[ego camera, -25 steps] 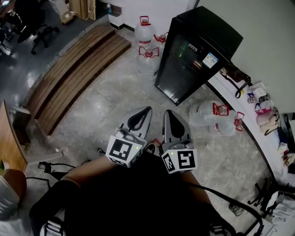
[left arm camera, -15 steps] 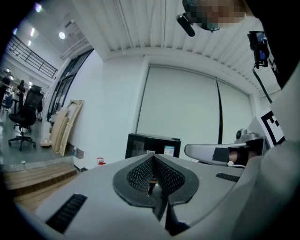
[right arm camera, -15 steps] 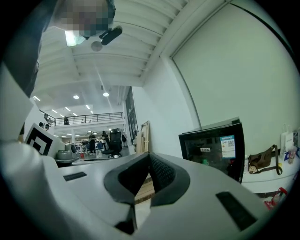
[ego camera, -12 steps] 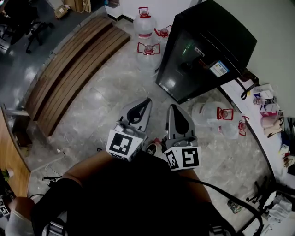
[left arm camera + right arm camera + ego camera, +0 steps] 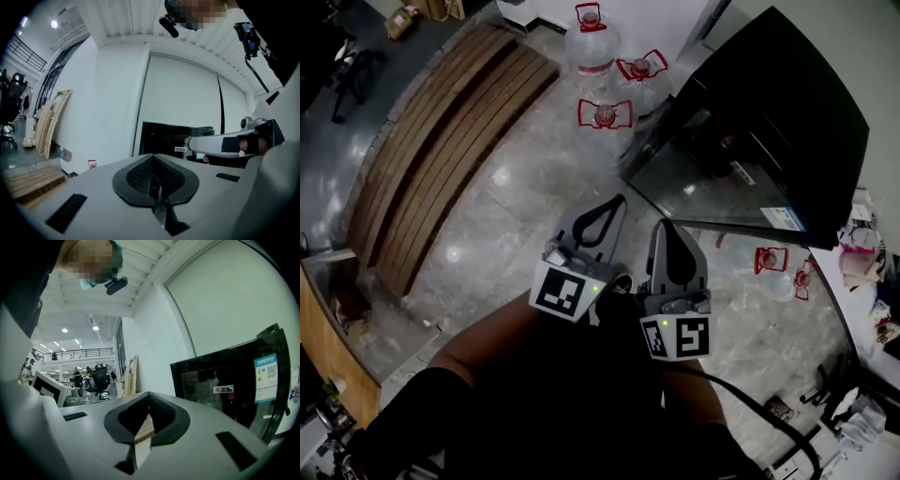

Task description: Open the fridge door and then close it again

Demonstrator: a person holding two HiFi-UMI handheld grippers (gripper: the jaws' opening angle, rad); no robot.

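Facing fridge (image 5: 787,122), left tongs (image 5: 616,201), right tongs (image 5: 667,226) closed

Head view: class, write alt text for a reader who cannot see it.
From above, a person holds a left tool and a right tool side by side, both shut and empty, pointing toward a black fridge with its door closed. Water jugs and a wooden bench stand nearby.

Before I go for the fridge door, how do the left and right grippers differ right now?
The right gripper is nearer the fridge than the left gripper. The left gripper leans toward the fridge in the head view; the right gripper points straighter ahead. Shared: both have jaws shut, empty, clear of the door.
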